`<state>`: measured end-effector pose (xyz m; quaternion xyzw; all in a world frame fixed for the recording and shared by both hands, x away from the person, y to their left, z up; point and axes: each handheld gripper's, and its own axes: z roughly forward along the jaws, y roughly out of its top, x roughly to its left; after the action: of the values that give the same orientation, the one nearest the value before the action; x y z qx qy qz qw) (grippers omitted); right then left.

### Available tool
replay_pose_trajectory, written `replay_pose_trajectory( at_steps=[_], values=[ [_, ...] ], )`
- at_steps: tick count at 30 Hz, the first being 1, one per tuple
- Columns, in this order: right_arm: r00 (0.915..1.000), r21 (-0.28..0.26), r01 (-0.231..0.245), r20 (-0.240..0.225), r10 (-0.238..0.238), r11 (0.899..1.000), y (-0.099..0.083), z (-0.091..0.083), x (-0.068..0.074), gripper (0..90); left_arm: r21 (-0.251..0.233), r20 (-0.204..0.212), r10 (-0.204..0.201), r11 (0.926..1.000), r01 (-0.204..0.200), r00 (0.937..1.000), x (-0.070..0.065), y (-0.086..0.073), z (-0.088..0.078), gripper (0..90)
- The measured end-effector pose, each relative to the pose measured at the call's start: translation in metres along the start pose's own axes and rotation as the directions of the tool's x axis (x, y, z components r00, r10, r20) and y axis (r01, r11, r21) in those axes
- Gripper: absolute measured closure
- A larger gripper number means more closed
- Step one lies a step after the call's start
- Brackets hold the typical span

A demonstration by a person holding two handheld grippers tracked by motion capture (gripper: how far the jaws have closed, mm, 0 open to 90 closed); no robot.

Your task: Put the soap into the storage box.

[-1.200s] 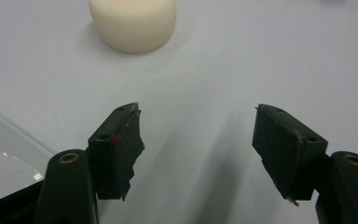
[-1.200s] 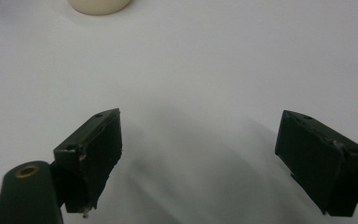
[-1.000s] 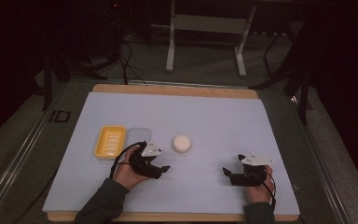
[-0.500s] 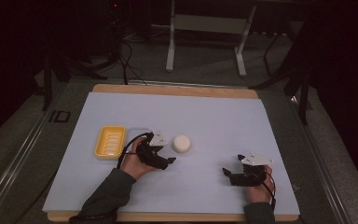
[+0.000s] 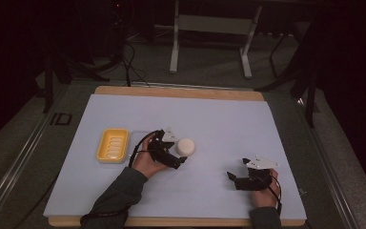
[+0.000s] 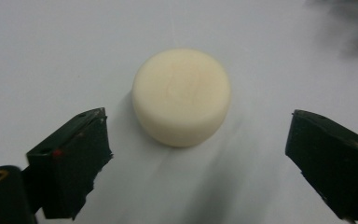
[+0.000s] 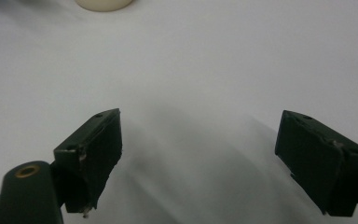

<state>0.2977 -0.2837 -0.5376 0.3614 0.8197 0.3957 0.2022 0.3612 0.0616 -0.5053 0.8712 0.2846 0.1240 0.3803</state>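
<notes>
A round cream soap bar (image 5: 186, 146) lies on the white table sheet (image 5: 219, 124) near the middle. My left gripper (image 5: 180, 160) is just left of and below it, open. In the left gripper view the soap bar (image 6: 182, 95) sits just ahead of the gap between the two wide-apart jaws, touching neither. A yellow soap dish (image 5: 112, 145) rests flat to the left of that hand. My right gripper (image 5: 230, 178) lies low at the front right, open, with bare sheet between its jaws; the soap bar's edge (image 7: 103, 4) shows far off at the top.
The wooden table edge (image 5: 181, 91) frames the sheet at the back. Cables and metal stand legs (image 5: 174, 45) are on the dark floor beyond. A metal rail (image 5: 24, 152) runs along the left side of the table.
My left gripper has moved right and forward, up to the soap bar. The right gripper has stayed where it was.
</notes>
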Motion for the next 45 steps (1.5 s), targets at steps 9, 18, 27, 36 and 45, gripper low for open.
replay_pose_trajectory(
  at_steps=[9, 18, 27, 36, 45],
  values=[
    [1.0, 0.0, 0.0, -0.001, 0.0, 1.0, 0.0, 0.0, 0.0, 14.5, 0.011, 0.0, -0.009, 0.9999, 0.009, 1.0, 0.003, 0.004, 0.017, 3.2],
    [1.0, 0.0, 0.0, -0.001, 0.0, 1.0, 0.0, 0.0, 0.0, 14.6, 0.026, -0.001, -0.031, 0.9992, 0.031, 0.9995, 0.003, 0.006, 0.031, 2.5],
    [1.0, 0.001, 0.002, -0.001, -0.002, 1.0, 0.0, 0.0, 0.0, 14.6, 0.055, -0.008, -0.038, 0.9977, 0.038, 0.9993, 0.002, 0.008, 0.044, 2.7],
    [1.0, 0.001, 0.001, -0.001, -0.001, 1.0, 0.0, 0.0, 0.0, 14.6, 0.068, -0.029, -0.042, 0.9967, 0.044, 0.9987, 0.0, 0.011, 0.05, 6.5],
    [1.0, 0.001, 0.002, -0.001, -0.002, 1.0, 0.0, 0.0, 0.0, 14.5, 0.091, -0.042, -0.043, 0.9948, 0.047, 0.9982, -0.001, 0.01, 0.054, 17.0]
  ],
)
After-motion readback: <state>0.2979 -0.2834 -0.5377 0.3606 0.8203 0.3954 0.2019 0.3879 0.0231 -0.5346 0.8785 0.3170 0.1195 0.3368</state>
